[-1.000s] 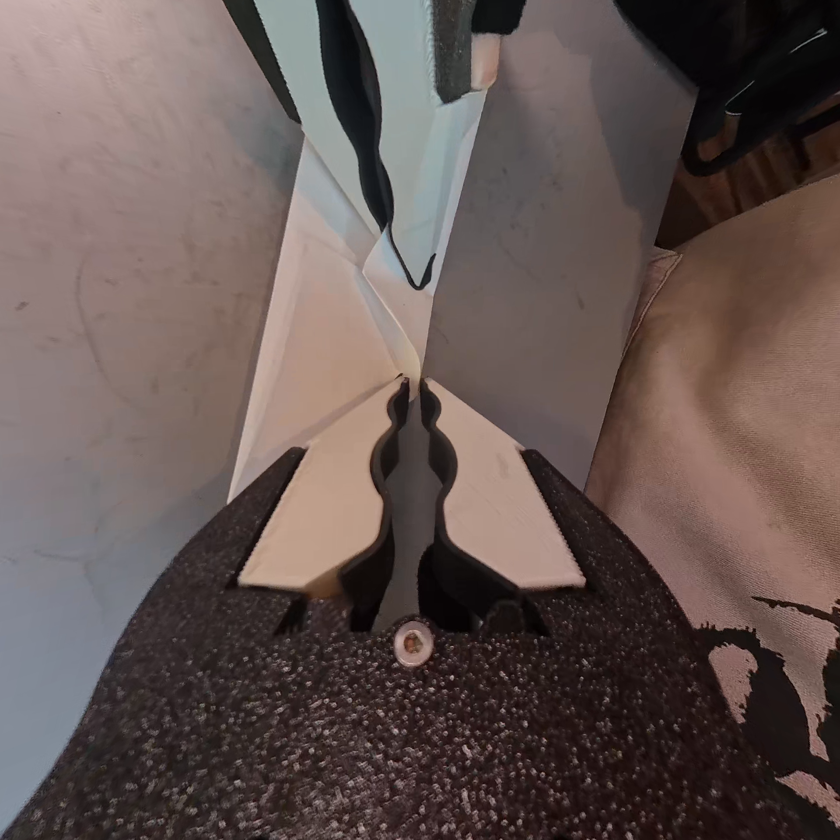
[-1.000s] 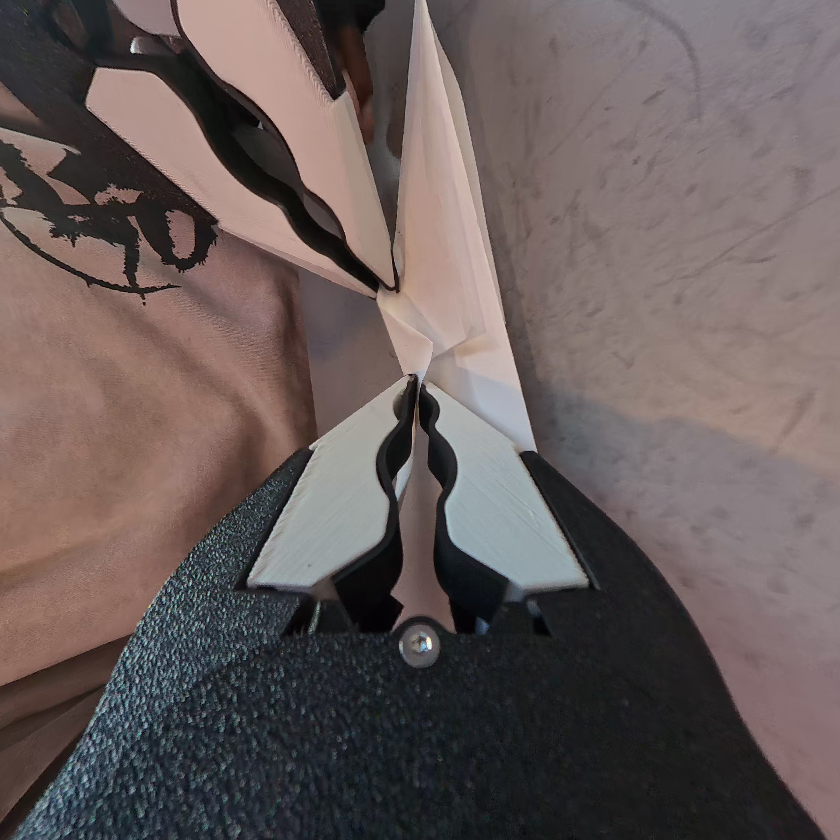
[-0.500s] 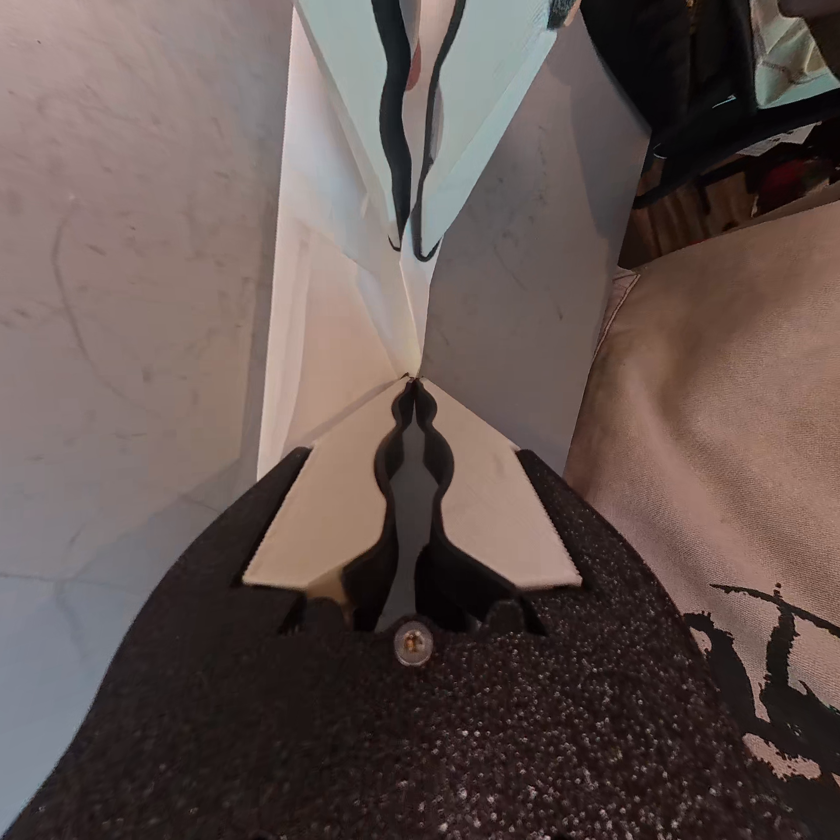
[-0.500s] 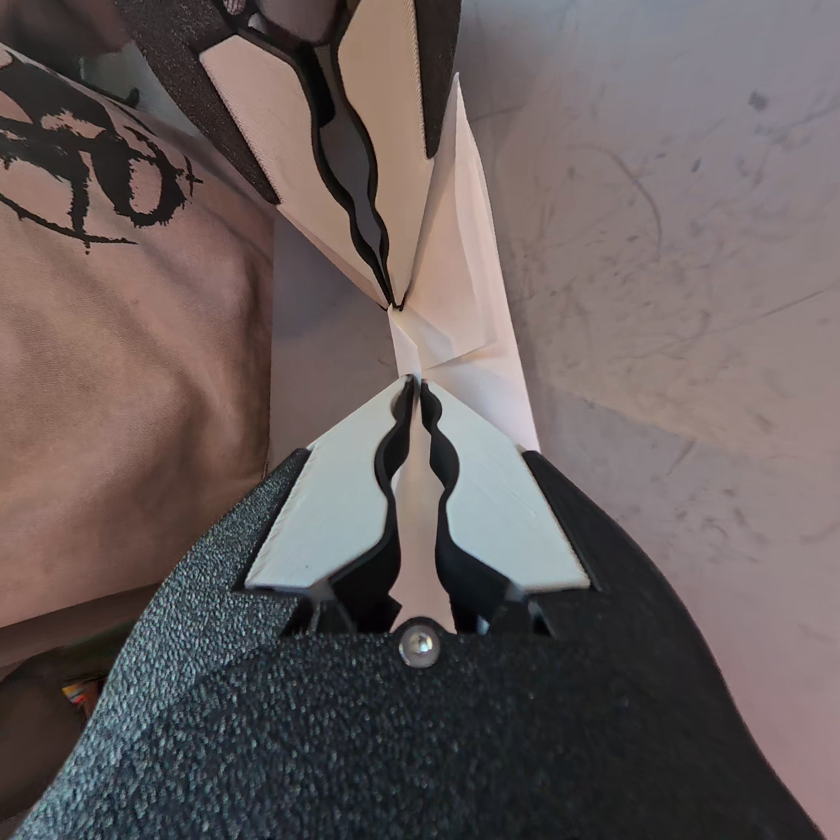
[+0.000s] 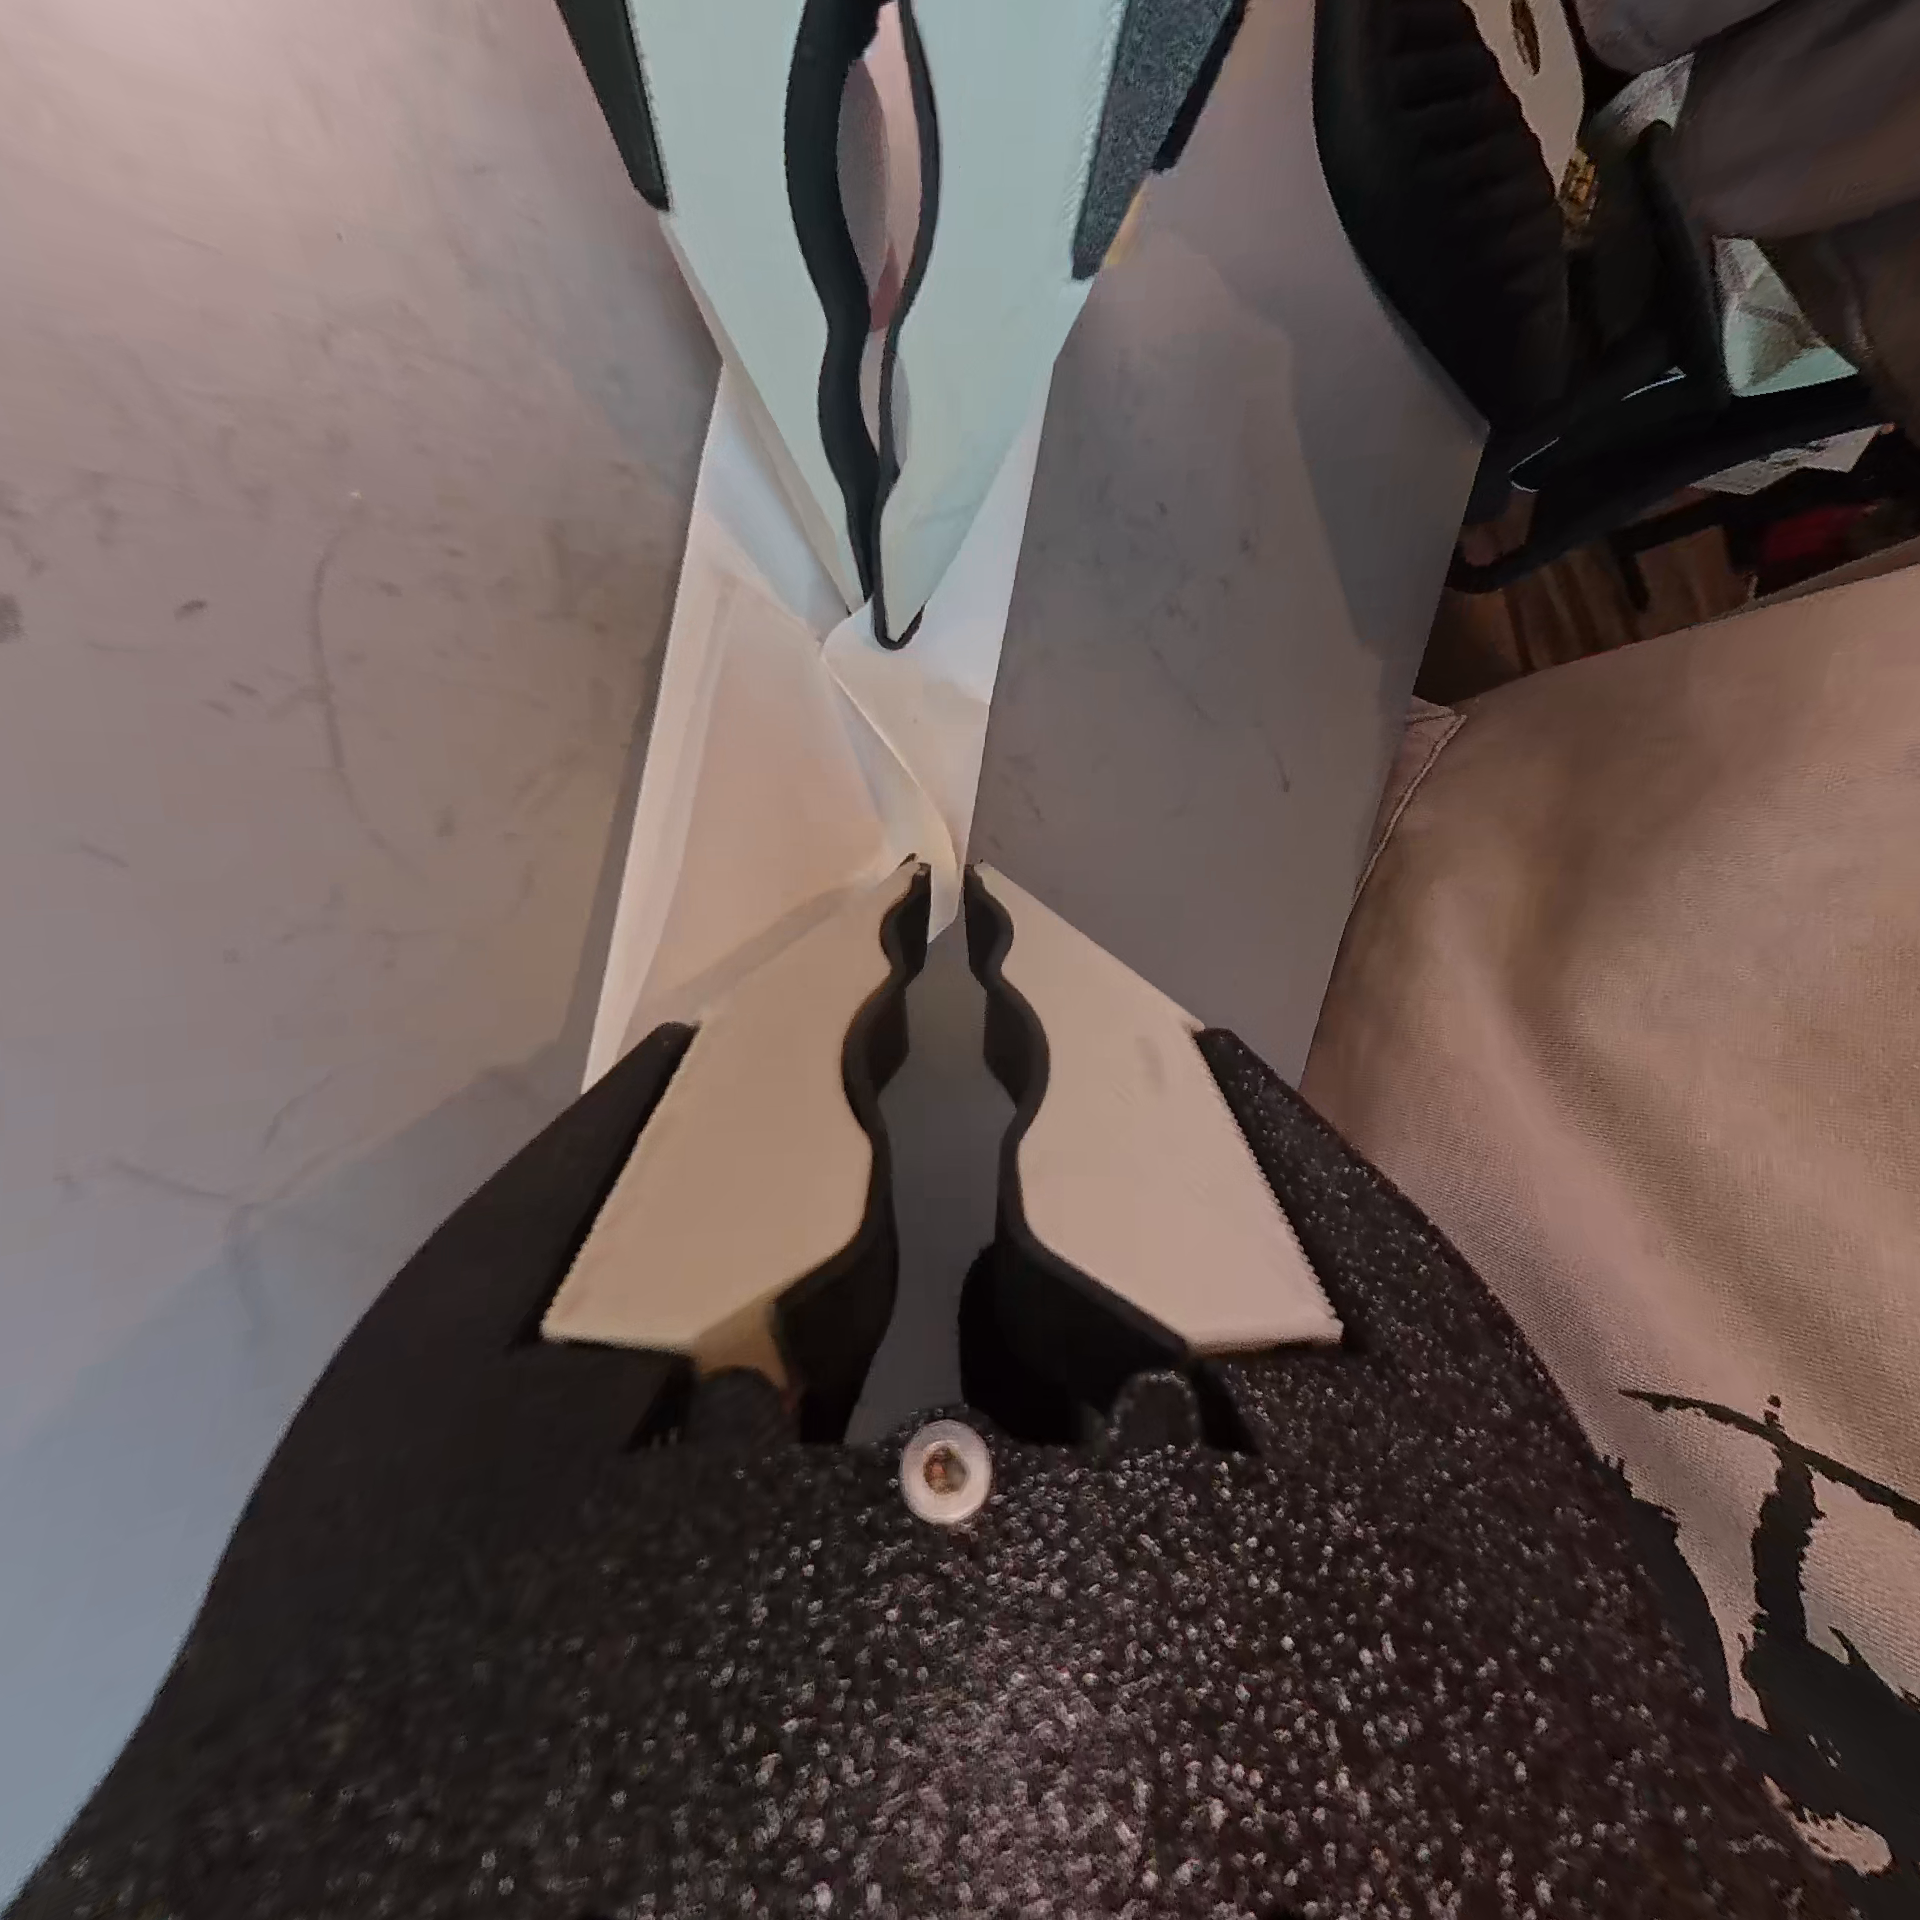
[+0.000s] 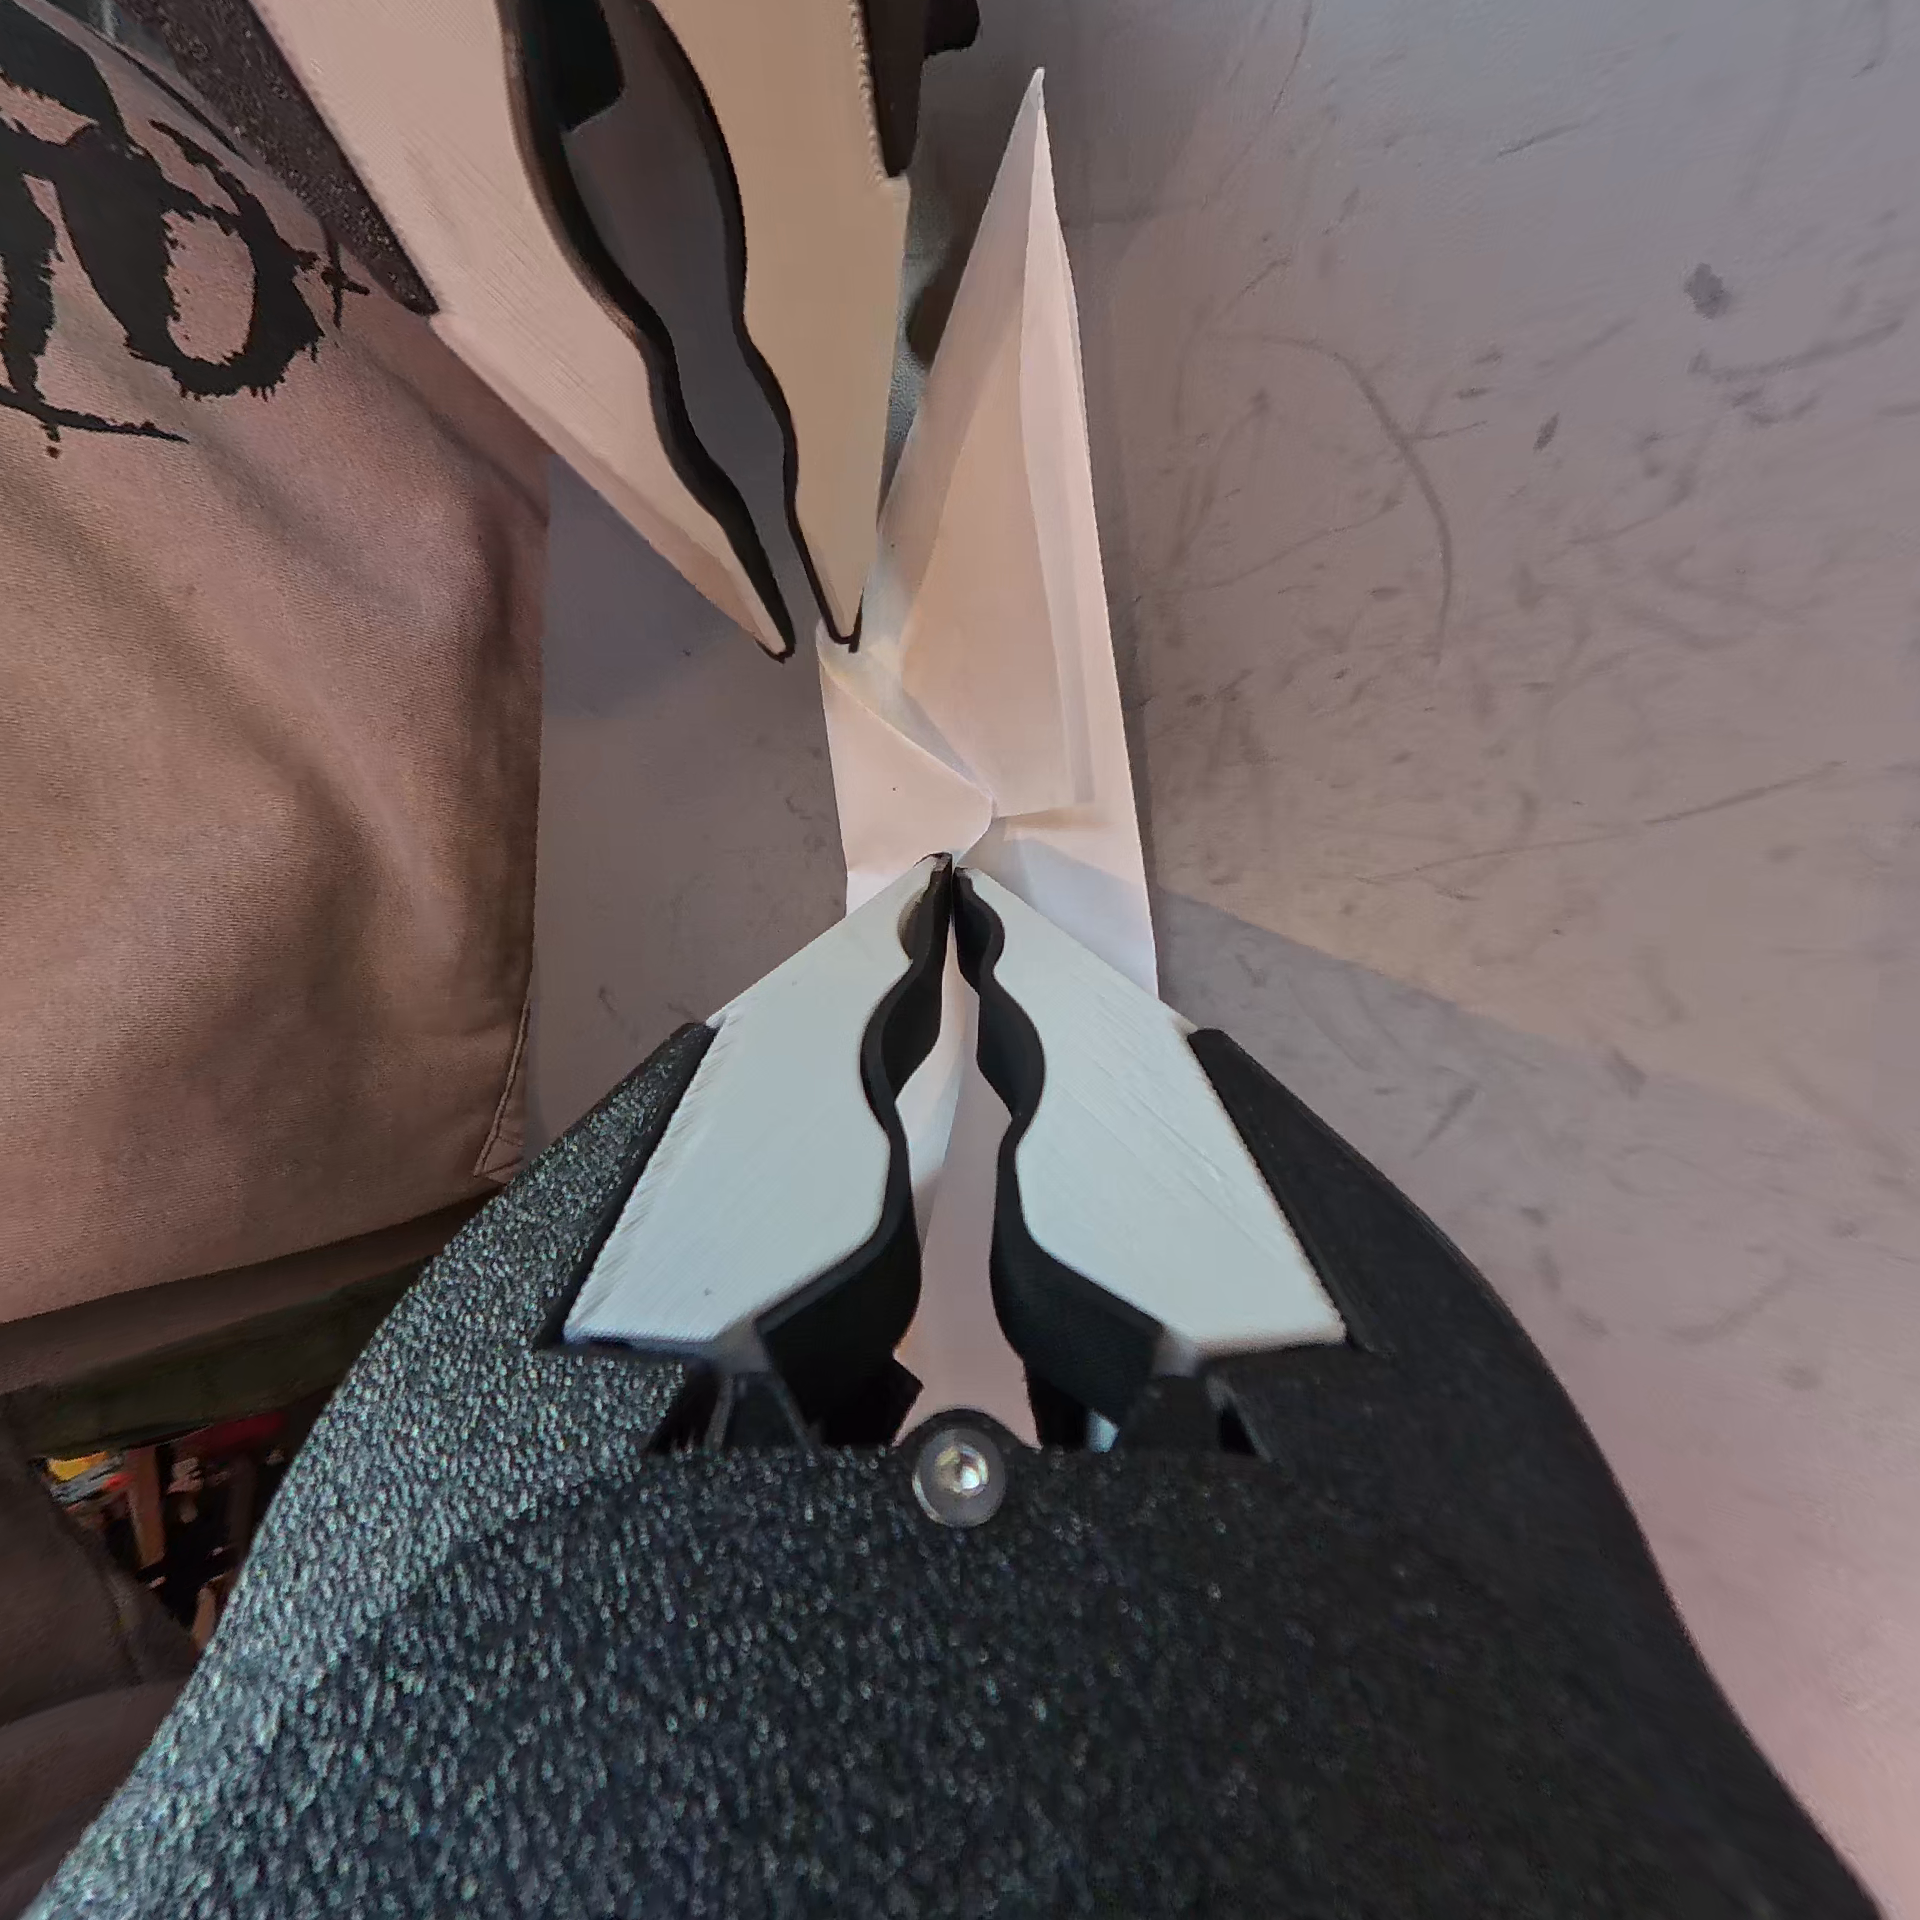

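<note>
Left wrist view: the left tongs (image 5: pixel 943 871) stand slightly parted around an edge of the folded paper (image 5: pixel 748 810), which lies on the tabletop (image 5: pixel 312 520).

Right wrist view: the right tongs (image 6: pixel 948 862) are pressed together, pinching the paper at its creased middle; the left tongs are just beyond.

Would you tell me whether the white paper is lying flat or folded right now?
Folded. The paper stands up off the table in creased flaps, crumpled between the right gripper, shut on it, and the left gripper.
</note>
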`<state>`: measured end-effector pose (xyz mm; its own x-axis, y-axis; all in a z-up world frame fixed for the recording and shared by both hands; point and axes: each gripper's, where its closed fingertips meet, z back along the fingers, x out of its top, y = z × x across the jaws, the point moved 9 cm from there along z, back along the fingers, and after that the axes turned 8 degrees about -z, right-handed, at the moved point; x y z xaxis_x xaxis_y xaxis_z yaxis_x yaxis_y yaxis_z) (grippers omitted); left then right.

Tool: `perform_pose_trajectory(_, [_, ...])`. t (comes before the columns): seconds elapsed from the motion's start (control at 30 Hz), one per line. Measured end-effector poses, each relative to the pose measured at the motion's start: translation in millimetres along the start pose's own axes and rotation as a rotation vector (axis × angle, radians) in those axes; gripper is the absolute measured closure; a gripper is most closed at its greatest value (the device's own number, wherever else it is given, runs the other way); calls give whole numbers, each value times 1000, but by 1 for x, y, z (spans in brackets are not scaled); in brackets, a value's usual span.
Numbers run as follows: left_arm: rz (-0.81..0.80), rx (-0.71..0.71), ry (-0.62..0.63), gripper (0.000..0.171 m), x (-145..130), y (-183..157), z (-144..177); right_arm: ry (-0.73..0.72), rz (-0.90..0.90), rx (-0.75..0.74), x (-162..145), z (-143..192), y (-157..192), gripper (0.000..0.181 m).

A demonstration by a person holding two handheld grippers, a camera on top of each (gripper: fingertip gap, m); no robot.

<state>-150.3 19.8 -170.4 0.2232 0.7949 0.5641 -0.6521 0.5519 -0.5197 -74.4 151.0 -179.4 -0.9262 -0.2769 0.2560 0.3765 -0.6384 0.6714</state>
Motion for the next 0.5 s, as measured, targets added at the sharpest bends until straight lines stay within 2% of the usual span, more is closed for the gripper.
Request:
perform_pose_trajectory(0.1, [-46,38,53,164,-2,-3,-7,13,-45,19,1,0,-2,181])
perform_pose_trajectory(0.13, [-54,45,56,167,-2,-3,-8,15,-51,23,1,0,-2,181])
perform_pose_trajectory(0.3, [12,-9,32,171,-5,2,-9,-17,-25,-25,-1,1,1,181])
perform_pose_trajectory(0.4, [18,-12,41,171,-4,4,-9,-143,126,-229,1,12,15,171])
perform_pose_trajectory(0.5, [39,-25,42,171,-3,5,-9,-310,402,-477,-7,29,53,163])
